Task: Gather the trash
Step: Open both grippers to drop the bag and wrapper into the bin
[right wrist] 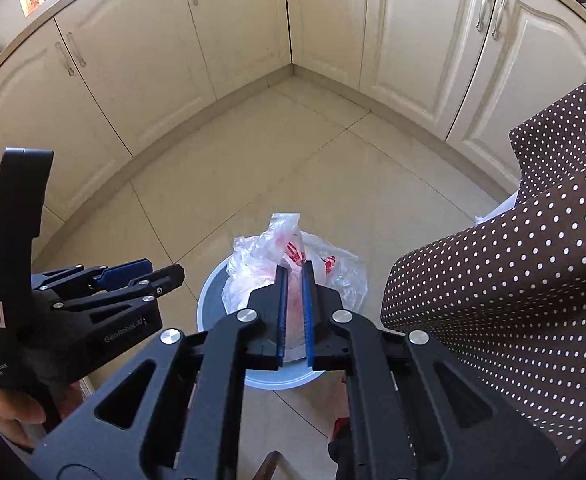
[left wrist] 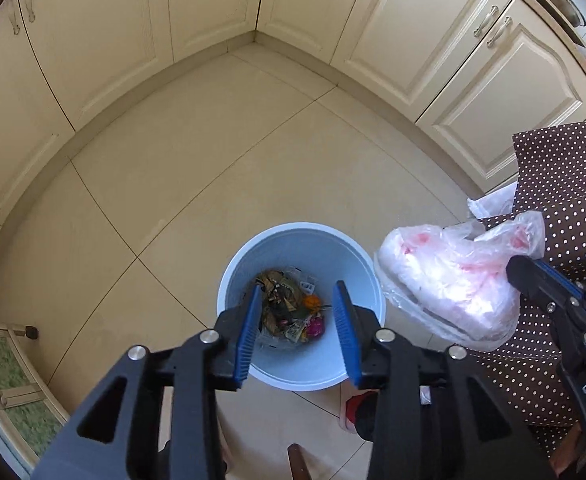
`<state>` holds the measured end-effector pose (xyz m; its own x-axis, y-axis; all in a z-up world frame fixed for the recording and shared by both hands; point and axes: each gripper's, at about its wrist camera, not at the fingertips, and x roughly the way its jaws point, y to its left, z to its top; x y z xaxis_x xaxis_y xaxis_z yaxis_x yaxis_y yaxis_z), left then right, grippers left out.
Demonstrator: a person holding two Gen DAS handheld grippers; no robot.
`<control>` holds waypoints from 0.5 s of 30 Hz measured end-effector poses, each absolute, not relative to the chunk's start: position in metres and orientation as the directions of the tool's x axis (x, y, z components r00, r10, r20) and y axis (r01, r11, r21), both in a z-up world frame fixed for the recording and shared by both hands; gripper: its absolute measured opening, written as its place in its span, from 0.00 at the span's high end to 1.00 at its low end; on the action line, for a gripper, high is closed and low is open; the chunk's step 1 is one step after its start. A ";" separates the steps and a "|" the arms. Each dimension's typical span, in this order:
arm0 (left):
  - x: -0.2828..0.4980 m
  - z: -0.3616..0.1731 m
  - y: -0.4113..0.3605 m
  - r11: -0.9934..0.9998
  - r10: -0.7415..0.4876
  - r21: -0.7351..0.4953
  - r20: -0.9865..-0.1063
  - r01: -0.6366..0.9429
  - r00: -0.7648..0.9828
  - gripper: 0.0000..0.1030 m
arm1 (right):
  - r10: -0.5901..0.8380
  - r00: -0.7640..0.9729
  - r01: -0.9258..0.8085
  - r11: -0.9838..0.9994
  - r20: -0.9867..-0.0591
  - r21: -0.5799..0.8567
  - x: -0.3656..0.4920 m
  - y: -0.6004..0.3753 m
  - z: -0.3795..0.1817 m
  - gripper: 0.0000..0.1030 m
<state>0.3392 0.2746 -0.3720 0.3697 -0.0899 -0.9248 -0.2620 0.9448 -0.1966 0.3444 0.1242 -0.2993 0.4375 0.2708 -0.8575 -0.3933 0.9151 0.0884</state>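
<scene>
Right gripper (right wrist: 293,280) clamped plastic bag (right wrist: 289,256) above bin (left wrist: 293,240); left gripper (left wrist: 299,296) part-open, empty. Bin's trash (left wrist: 289,308) visible left view only.

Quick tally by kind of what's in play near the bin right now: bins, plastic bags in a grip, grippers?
Bins: 1, the pale blue bin on the floor, trash in its bottom.
Plastic bags in a grip: 1, the clear plastic bag, pinched by the right gripper.
Grippers: 2, the right one and the left gripper, open and empty over the bin.
Total: 4.

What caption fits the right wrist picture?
Right gripper clamps a plastic bag above the pale blue bin.
</scene>
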 end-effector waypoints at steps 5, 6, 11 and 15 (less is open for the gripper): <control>0.336 -0.370 0.278 0.940 -0.089 -0.202 -0.923 -0.276 0.374 0.64 | 0.270 0.431 -0.392 0.915 -0.861 0.090 0.350 0.125 -0.303 0.93; 0.336 -0.370 0.278 0.938 -0.089 -0.204 -0.923 -0.279 0.375 0.63 | 0.270 0.430 -0.392 0.915 -0.861 0.092 0.351 0.125 -0.304 0.93; 0.335 -0.369 0.282 0.934 -0.094 -0.214 -0.919 -0.286 0.383 0.61 | 0.277 0.422 -0.394 0.914 -0.863 0.101 0.354 0.126 -0.311 0.93; 0.333 -0.367 0.283 0.931 -0.096 -0.221 -0.916 -0.292 0.389 0.60 | 0.283 0.412 -0.393 0.913 -0.866 0.112 0.360 0.127 -0.318 0.90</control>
